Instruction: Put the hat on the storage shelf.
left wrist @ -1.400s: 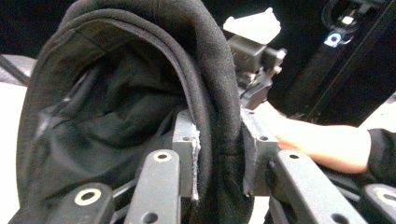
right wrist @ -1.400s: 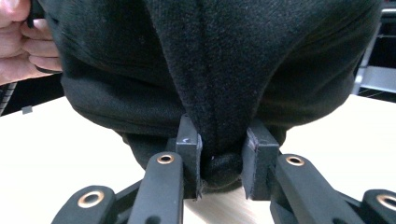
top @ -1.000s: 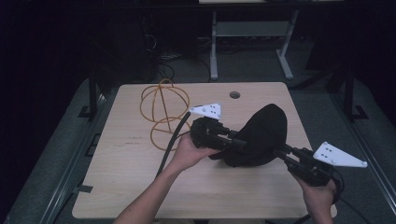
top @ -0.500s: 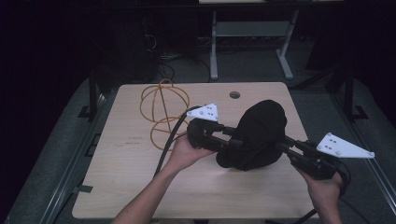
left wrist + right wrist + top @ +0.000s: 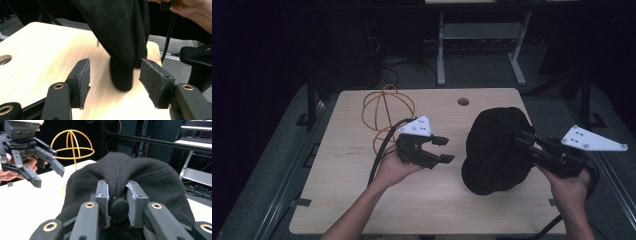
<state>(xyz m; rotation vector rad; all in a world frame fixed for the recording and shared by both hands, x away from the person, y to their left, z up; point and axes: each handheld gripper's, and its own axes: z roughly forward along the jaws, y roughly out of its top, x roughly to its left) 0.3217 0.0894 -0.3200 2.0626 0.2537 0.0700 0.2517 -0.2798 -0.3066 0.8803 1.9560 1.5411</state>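
Note:
A black fabric hat [image 5: 497, 150] hangs at the right of the wooden table [image 5: 362, 200], its lower edge touching the top. My right gripper [image 5: 521, 139] is shut on a fold of the hat [image 5: 150, 177], pinched between the pads of the right gripper [image 5: 117, 202]. My left gripper [image 5: 450, 150] is open a short way left of the hat, and its jaws have just been opening with nothing between them. From the left gripper [image 5: 116, 81] the hat [image 5: 120, 30] hangs just ahead. A yellow wire dome stand [image 5: 387, 112] sits at the back left.
A round hole [image 5: 463, 101] lies near the table's far edge. The left gripper's black cable [image 5: 379, 155] runs past the wire stand [image 5: 72, 145]. The left gripper [image 5: 49, 178] shows at the left of the right gripper view. Dark floor and a desk frame [image 5: 442, 55] lie beyond.
The left gripper let go of the hat, opened, and drew back to the left. The right gripper rose a little and carried the hat rightward.

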